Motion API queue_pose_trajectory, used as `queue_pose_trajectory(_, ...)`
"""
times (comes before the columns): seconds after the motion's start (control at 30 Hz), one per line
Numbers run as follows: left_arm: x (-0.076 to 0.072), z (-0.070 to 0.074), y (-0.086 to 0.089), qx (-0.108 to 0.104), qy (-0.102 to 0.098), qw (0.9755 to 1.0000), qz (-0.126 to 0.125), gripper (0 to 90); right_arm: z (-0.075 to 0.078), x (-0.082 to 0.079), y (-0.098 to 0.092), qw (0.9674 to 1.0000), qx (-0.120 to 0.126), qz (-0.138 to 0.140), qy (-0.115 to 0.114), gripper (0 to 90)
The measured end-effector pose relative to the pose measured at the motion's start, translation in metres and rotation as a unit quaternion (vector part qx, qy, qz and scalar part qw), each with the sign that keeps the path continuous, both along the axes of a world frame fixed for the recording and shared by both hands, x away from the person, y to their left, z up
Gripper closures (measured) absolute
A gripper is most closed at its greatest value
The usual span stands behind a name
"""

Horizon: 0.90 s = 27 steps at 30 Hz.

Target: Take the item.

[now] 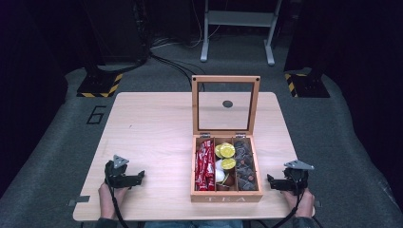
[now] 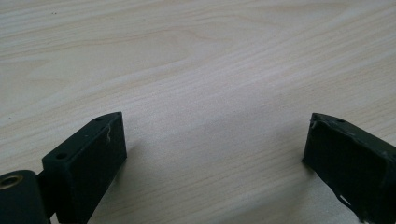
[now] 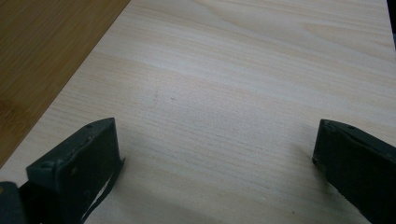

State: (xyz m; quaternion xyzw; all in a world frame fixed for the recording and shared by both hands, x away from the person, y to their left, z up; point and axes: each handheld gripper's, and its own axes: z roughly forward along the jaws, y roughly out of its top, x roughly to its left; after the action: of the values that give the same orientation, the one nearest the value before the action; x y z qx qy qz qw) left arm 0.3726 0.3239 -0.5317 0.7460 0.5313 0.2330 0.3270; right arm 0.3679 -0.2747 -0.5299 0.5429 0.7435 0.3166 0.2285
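A wooden tea box (image 1: 226,196) stands open at the front right of the light wooden table (image 1: 152,123), its glass lid (image 1: 225,105) upright. Red packets (image 1: 204,166) fill its left compartment, gold and white capsules (image 1: 225,156) the middle one, dark packets (image 1: 244,164) the right one. My left gripper (image 1: 127,176) rests near the front left edge, open and holding nothing, with bare table between its jaws (image 2: 215,119). Just right of the box my right gripper (image 1: 279,184) rests on the table, also open and holding nothing (image 3: 215,125). The box's wooden side (image 3: 46,56) lies to its left.
A person's hands hold both grippers at the table's front edge. Beyond the table are grey carpet, black stands with yellow-striped bases (image 1: 100,85) and a grey metal frame (image 1: 237,28). Bare tabletop spreads left of the box and behind it.
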Motion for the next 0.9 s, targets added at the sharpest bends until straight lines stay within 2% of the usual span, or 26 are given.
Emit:
queue_pose_trajectory(0.7,-0.0005,0.0005,-0.0006,0.005,0.000,1.0000,-0.001,5.8,0.0001,0.0013,-0.0003,1.0000,0.000,0.003,0.000,0.0)
queue_pose_trajectory(0.8,-0.0011,0.0004,-0.0008,0.006,-0.003,0.9998,-0.017,5.6,-0.0002,0.0024,-0.0003,1.0000,-0.002,0.004,-0.002,0.0)
queue_pose_trajectory(0.9,-0.0009,0.0003,-0.0008,0.005,0.002,0.9997,-0.024,3.7,-0.0002,0.0027,0.0009,1.0000,0.002,-0.002,-0.001,0.0)
